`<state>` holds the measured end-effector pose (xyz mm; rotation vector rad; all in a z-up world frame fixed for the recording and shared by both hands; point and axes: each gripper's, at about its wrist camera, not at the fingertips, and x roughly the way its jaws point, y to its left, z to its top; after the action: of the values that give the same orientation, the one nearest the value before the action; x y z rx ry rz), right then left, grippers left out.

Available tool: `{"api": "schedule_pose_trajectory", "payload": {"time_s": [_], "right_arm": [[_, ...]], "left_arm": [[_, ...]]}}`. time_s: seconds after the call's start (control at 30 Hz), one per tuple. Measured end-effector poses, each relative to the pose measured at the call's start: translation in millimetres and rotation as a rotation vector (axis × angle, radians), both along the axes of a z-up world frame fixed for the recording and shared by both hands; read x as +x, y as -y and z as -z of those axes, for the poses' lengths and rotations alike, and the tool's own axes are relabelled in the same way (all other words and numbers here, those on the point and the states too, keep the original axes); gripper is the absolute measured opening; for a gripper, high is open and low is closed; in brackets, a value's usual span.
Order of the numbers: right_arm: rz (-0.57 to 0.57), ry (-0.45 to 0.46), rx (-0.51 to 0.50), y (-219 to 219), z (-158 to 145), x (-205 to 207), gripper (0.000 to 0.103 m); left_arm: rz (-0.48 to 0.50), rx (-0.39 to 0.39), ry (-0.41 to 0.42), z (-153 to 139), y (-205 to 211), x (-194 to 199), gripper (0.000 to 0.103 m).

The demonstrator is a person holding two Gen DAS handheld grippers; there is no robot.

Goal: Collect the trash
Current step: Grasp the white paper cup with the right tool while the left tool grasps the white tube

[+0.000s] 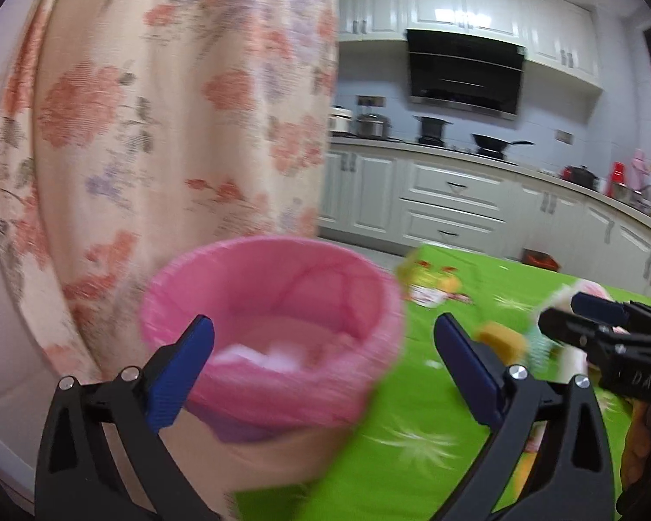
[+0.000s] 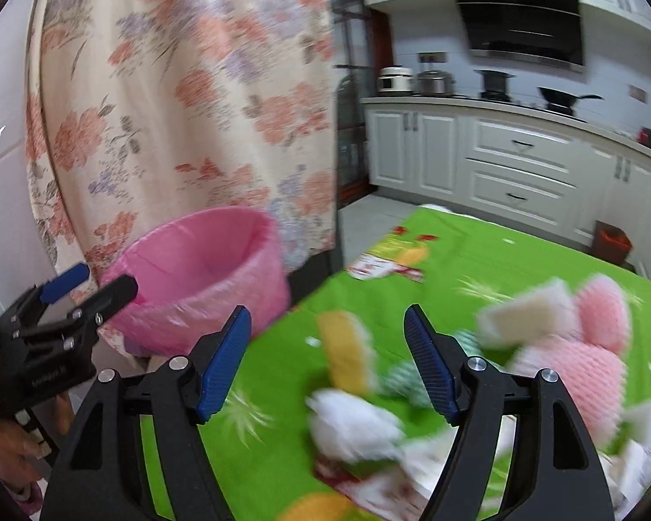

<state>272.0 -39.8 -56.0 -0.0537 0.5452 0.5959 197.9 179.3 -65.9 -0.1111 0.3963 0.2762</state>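
Observation:
A bin lined with a pink bag (image 1: pixel 273 330) (image 2: pixel 204 278) stands beside the left edge of the green-clothed table (image 1: pixel 412 434) (image 2: pixel 499 252); white scraps (image 1: pixel 269 354) lie inside it. My left gripper (image 1: pixel 323 325) (image 2: pixel 87 291) hovers at the bin's rim, open, with nothing between its blue pads. Over the table, my right gripper (image 2: pixel 327 317) (image 1: pixel 560 317) is open and holds nothing. Blurred trash lies below and beyond it: a yellow piece (image 2: pixel 345 354), a white crumpled wad (image 2: pixel 351 425), green-white mesh (image 2: pixel 406 380) and pink foam netting (image 2: pixel 586 347). A flat printed wrapper (image 2: pixel 386 265) (image 1: pixel 429 286) lies farther back.
A floral curtain (image 1: pixel 173 108) (image 2: pixel 173 108) hangs right behind the bin. White kitchen cabinets (image 1: pixel 451 204) with pots on the counter and a black range hood (image 1: pixel 464 74) fill the background. A small red bin (image 2: pixel 612 239) sits on the floor. A hand (image 2: pixel 13 447) grips the left tool.

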Motion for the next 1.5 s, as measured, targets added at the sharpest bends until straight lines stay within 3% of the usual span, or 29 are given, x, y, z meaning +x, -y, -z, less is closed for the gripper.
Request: {"api": "schedule_pose_trajectory", "payload": {"time_s": [0.27, 0.5, 0.87, 1.13, 1.33, 1.5], "right_arm": [[0.165, -0.027, 0.001, 85, 16, -14, 0.070], [0.262, -0.032, 0.005, 139, 25, -26, 0.070], [0.394, -0.052, -0.006, 197, 41, -44, 0.070], [0.388, -0.141, -0.033, 200, 60, -26, 0.070], [0.377, -0.174, -0.061, 192, 68, -17, 0.068], [0.394, -0.198, -0.047, 197, 71, -14, 0.061]], "left_arm": [[0.196, -0.007, -0.049, 21, 86, 16, 0.098], [0.290, -0.002, -0.079, 34, 138, 29, 0.098], [0.404, 0.048, -0.132, 50, 191, 47, 0.098], [0.457, 0.076, -0.181, 58, 212, 75, 0.098], [0.487, 0.078, -0.226, 62, 218, 98, 0.089], [0.497, 0.066, -0.301, 71, 221, 114, 0.071]]}}
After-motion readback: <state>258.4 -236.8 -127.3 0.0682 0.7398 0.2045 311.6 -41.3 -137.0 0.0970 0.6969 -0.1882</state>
